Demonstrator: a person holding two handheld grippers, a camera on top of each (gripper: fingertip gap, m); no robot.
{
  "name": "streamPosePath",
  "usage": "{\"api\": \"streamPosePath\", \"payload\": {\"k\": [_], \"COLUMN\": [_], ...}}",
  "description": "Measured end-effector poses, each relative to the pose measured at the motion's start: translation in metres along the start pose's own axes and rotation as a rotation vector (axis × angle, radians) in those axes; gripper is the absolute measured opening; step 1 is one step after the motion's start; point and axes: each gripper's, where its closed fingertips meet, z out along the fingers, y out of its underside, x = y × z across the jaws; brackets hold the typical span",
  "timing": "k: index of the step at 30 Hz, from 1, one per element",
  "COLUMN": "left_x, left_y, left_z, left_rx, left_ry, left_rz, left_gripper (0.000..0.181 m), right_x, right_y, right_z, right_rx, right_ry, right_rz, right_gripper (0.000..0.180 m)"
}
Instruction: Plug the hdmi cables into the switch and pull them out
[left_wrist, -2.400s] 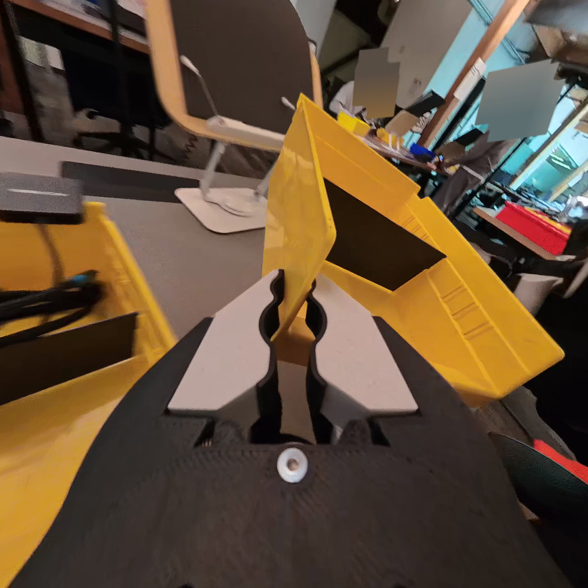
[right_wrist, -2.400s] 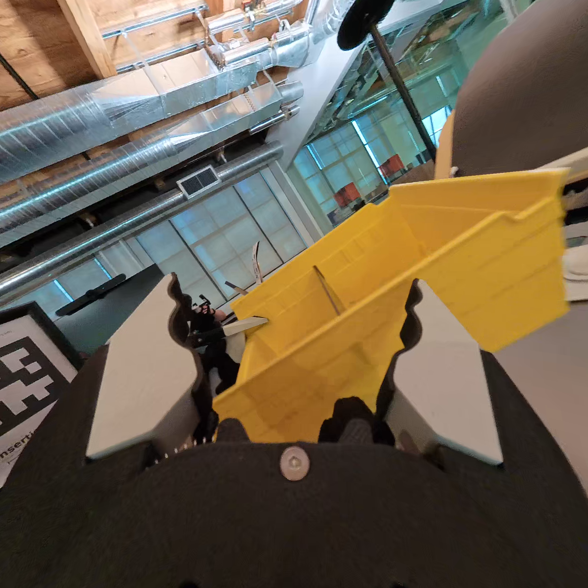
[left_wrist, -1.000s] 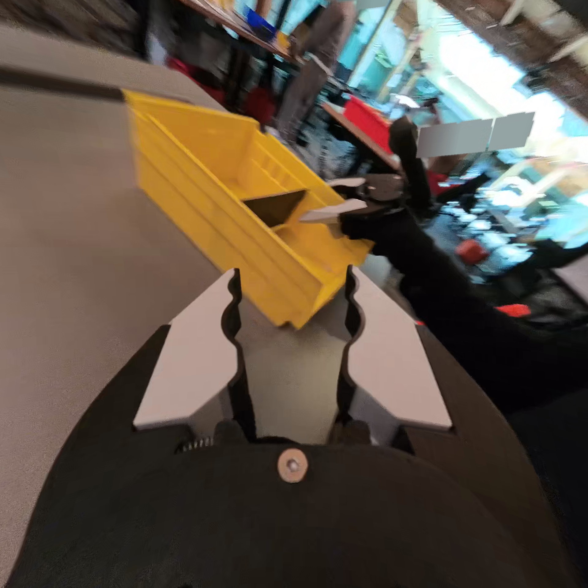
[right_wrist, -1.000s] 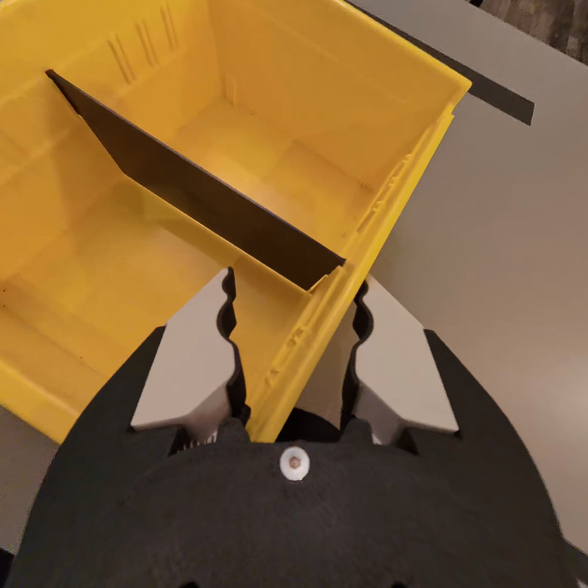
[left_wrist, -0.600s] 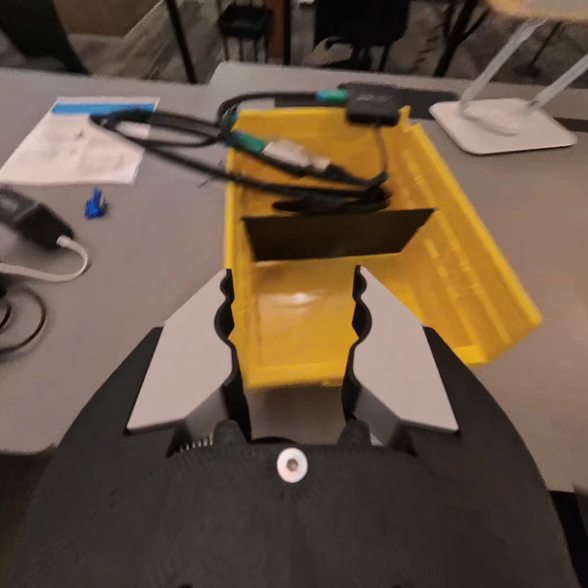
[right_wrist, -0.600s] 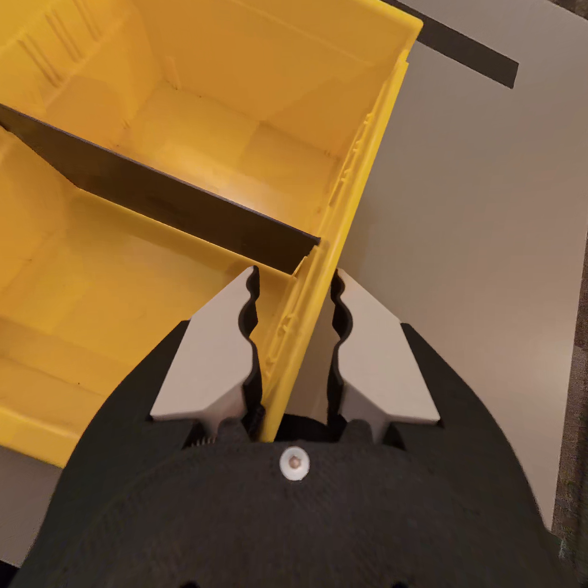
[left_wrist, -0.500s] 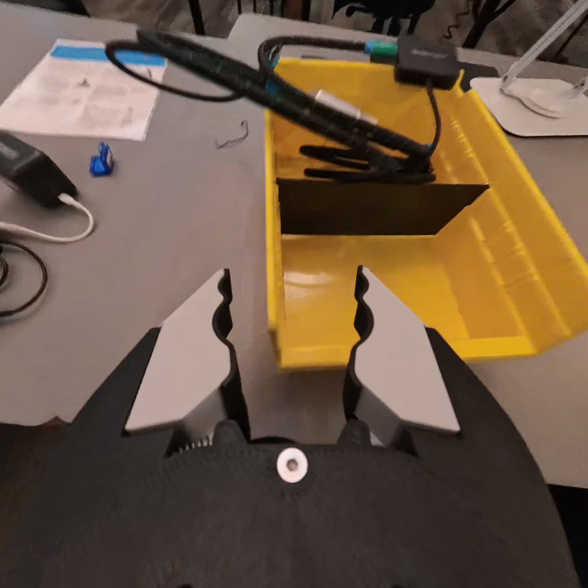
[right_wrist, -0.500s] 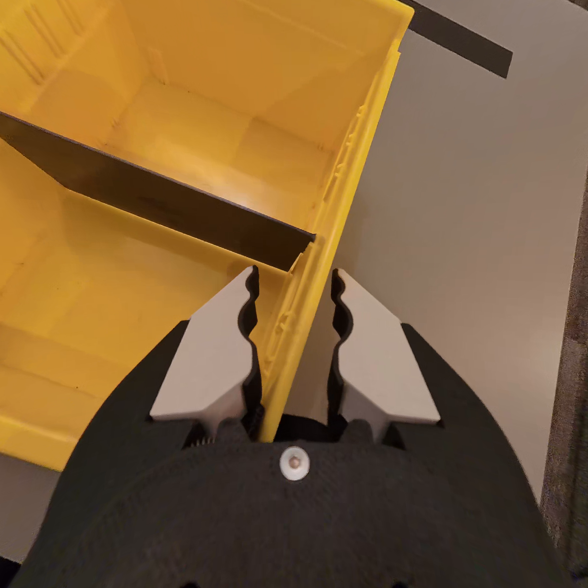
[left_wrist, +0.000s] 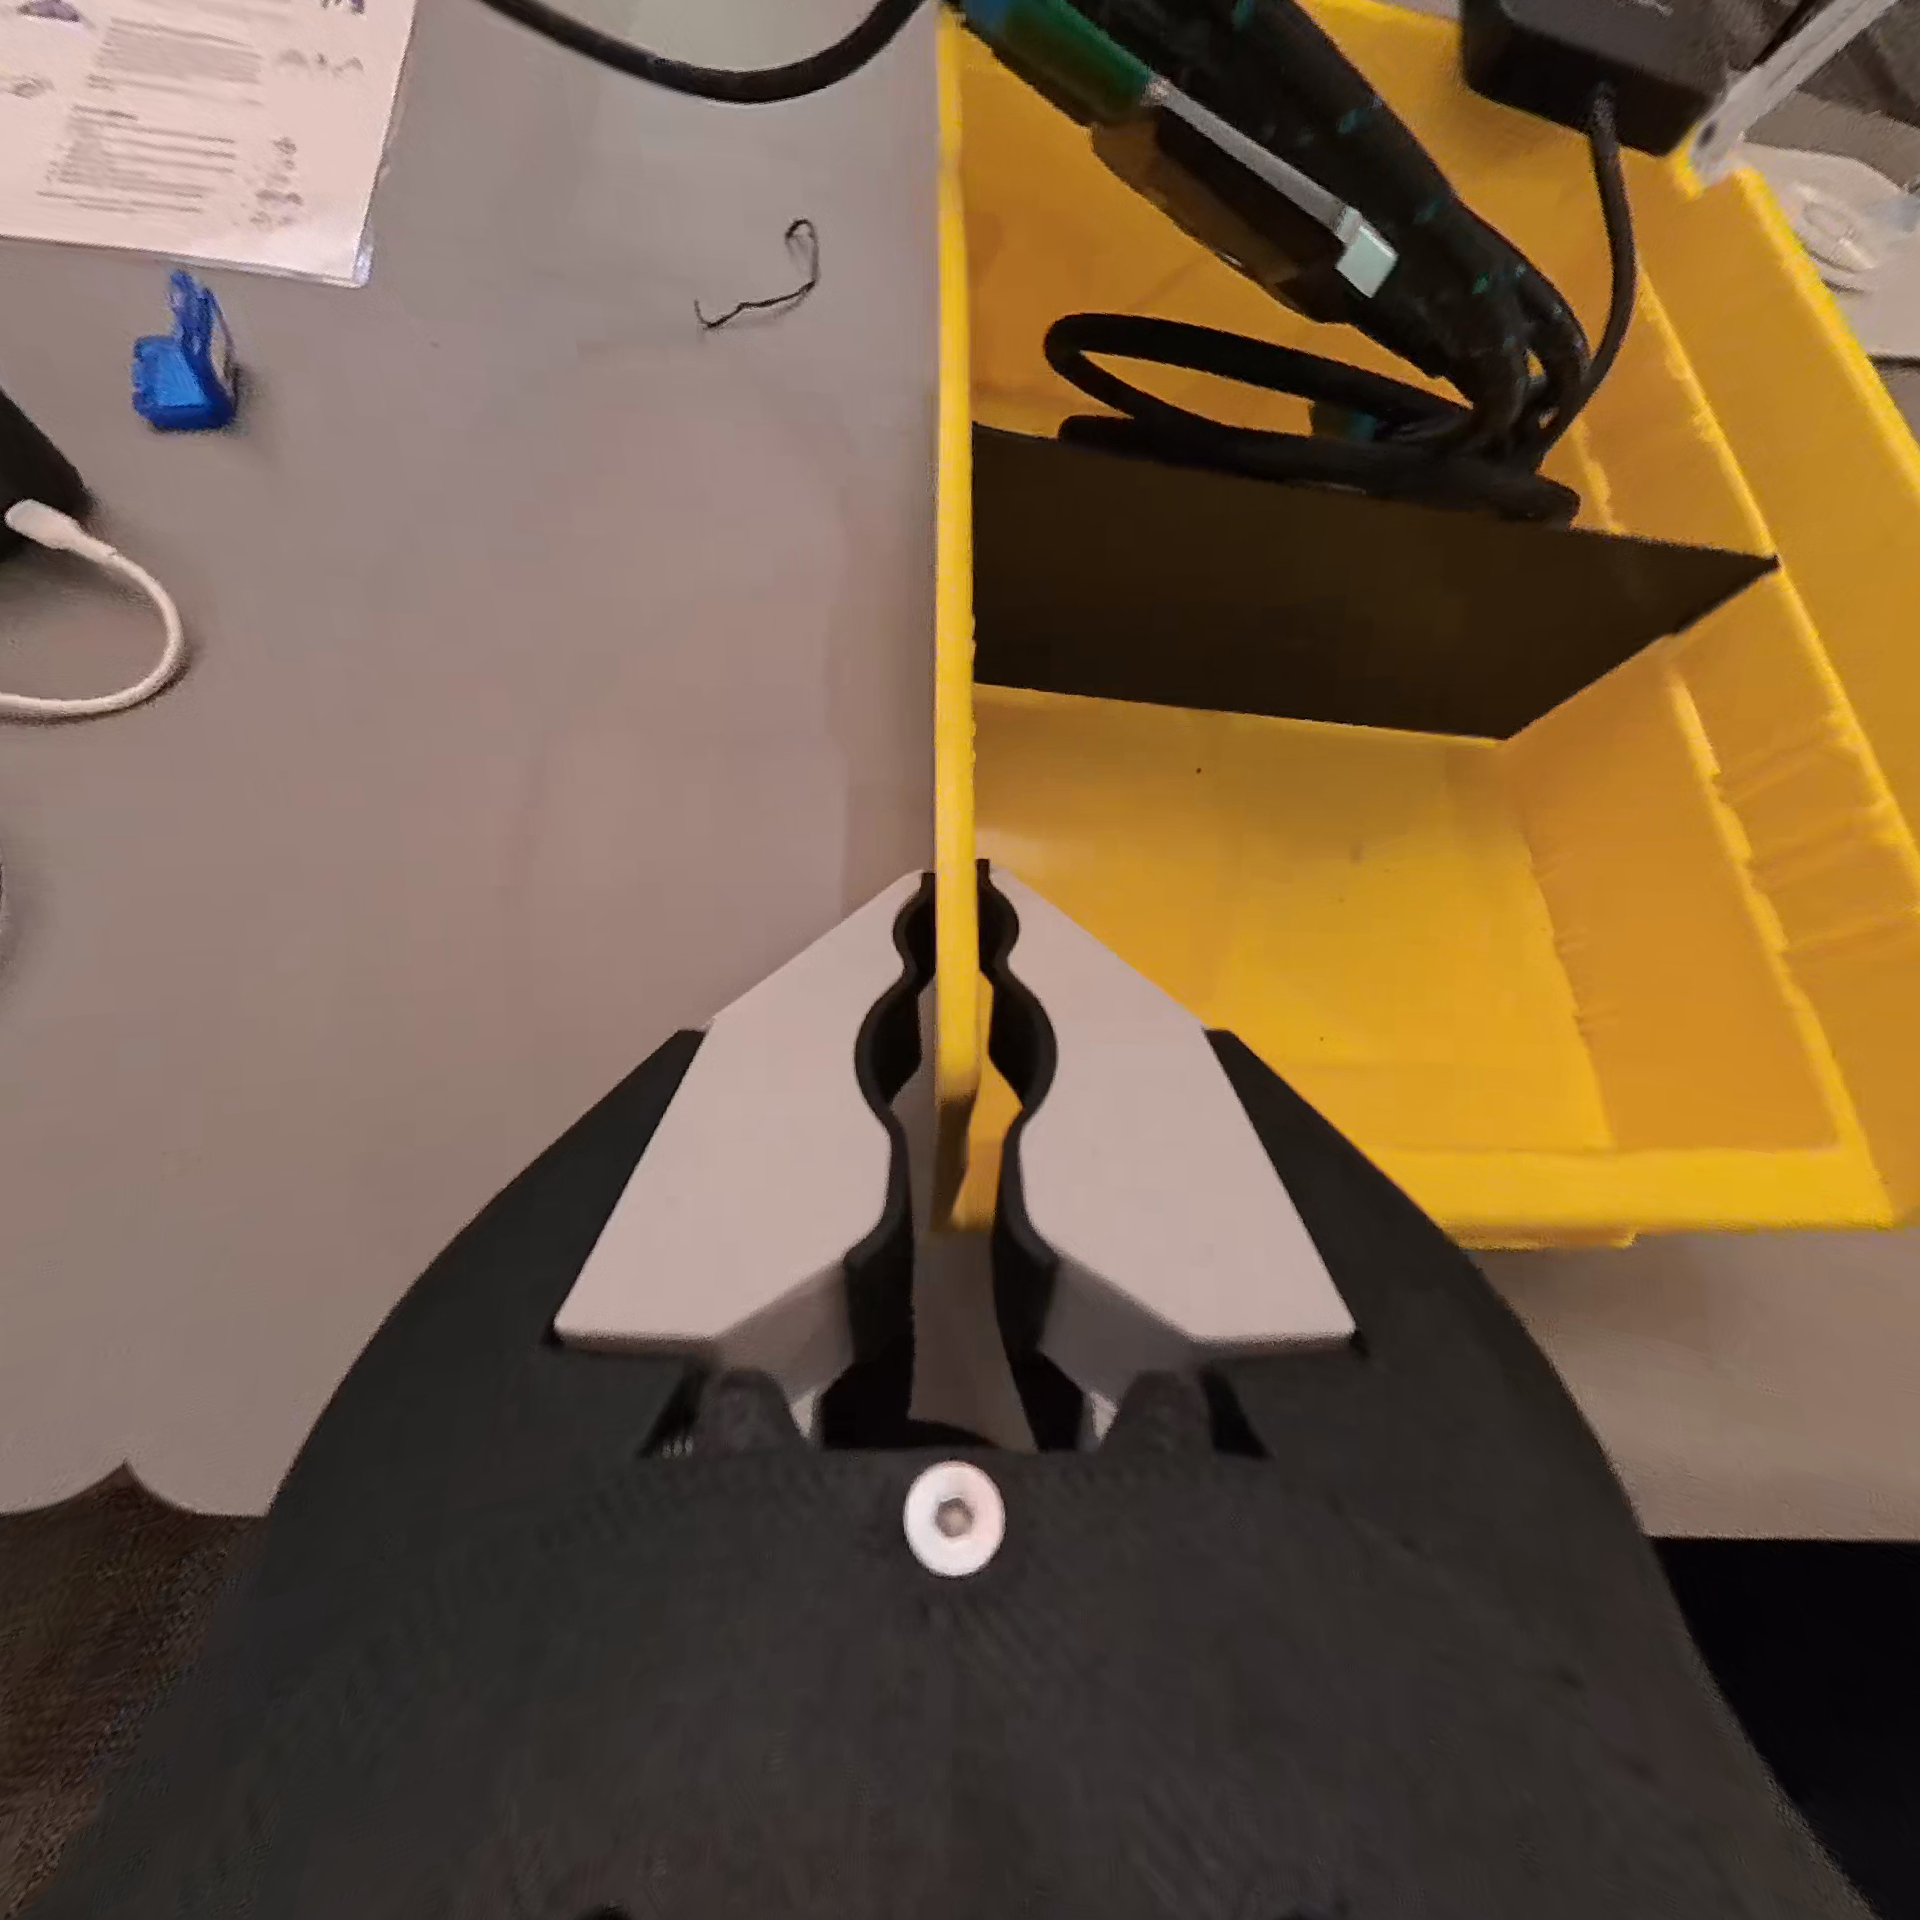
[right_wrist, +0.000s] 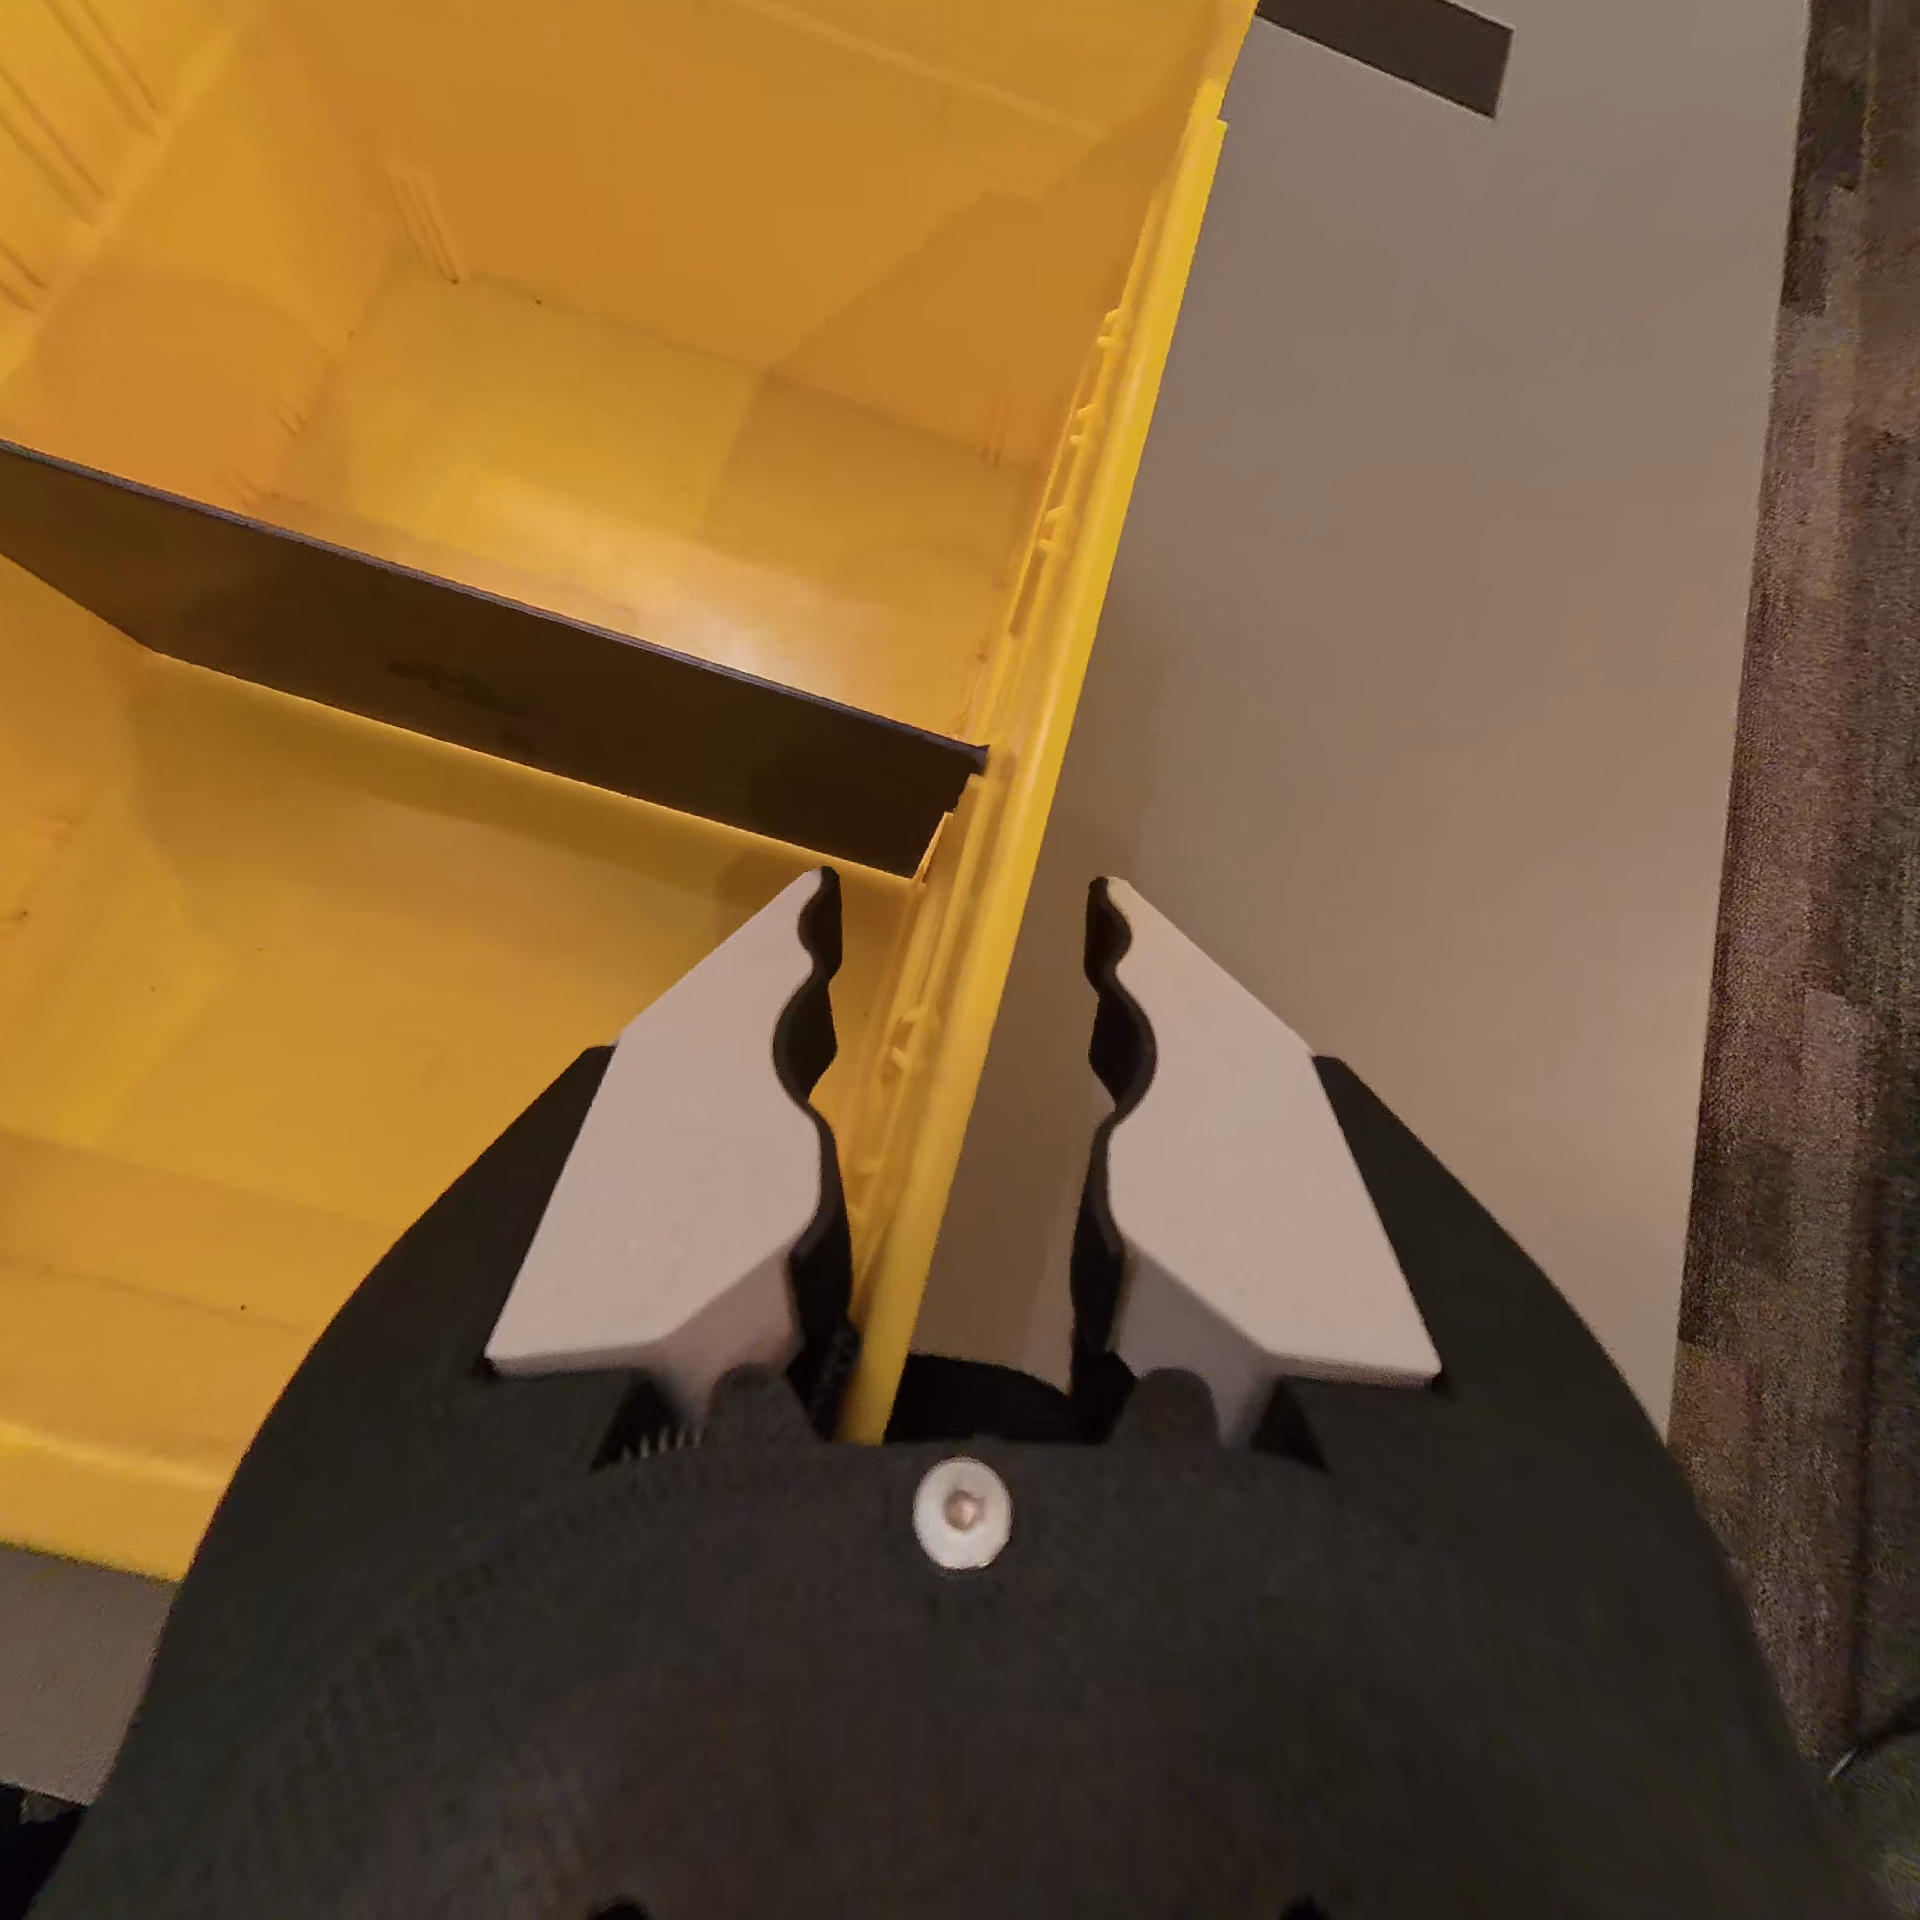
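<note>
In the left wrist view, a yellow bin (left_wrist: 951, 520) with a black divider (left_wrist: 1351, 634) sits on the grey table. Its far compartment holds coiled black HDMI cables (left_wrist: 1455, 312); one plug with a silver end (left_wrist: 1247, 197) lies over them. A black switch box (left_wrist: 1590, 62) rests on the far rim. My left gripper (left_wrist: 956, 878) is shut on the bin's left wall. In the right wrist view, a second yellow bin (right_wrist: 1101, 520) with a black divider (right_wrist: 520, 686) is empty. My right gripper (right_wrist: 961, 883) is open and straddles its right wall.
Left of the cable bin lie a printed sheet (left_wrist: 187, 125), a small blue clip (left_wrist: 182, 358), a white cable (left_wrist: 114, 623) and a thin black thread (left_wrist: 769, 281). The table's right edge (right_wrist: 1714, 935) meets carpet beside the empty bin. A black tape strip (right_wrist: 1392, 42) lies beyond it. One gripper's finger ends stand about 85 cm off the other's.
My left gripper swung from the empty bin to the bin with the cables, moved in and closed on its left wall. My right gripper narrowed around the empty bin's right wall and stays there.
</note>
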Motion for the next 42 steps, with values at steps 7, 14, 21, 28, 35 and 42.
{"api": "streamPosePath", "payload": {"k": [7, 14, 21, 28, 35, 42], "left_x": [-0.034, -0.033, -0.054, 0.077, 0.164, 0.157], "left_y": [-0.002, -0.003, -0.05, -0.123, -0.11, -0.099], "left_z": [-0.007, -0.005, -0.075, -0.081, 0.031, 0.102], "left_rx": [-0.016, -0.007, 0.282, 0.235, -0.14, -0.4], "left_ry": [0.001, -0.005, -0.199, 0.006, 0.168, 0.153], "left_rz": [-0.026, -0.055, -0.04, 0.327, 0.494, 0.46], "left_gripper": [0.003, 0.004, 0.047, 0.053, 0.049, 0.069], "right_x": [0.021, 0.034, 0.06, -0.044, -0.283, -0.378], "right_y": [0.012, 0.016, -0.029, -0.155, -0.193, -0.155], "right_z": [-0.008, -0.011, -0.059, -0.124, -0.088, -0.066], "right_rx": [-0.011, -0.005, 0.128, 0.459, 0.561, 0.487], "right_ry": [0.031, 0.077, 0.345, 0.25, -0.307, -0.578], "right_rz": [0.03, 0.038, -0.1, -0.247, -0.394, -0.407], "right_gripper": [0.046, 0.052, 0.095, 0.089, 0.084, 0.084]}}
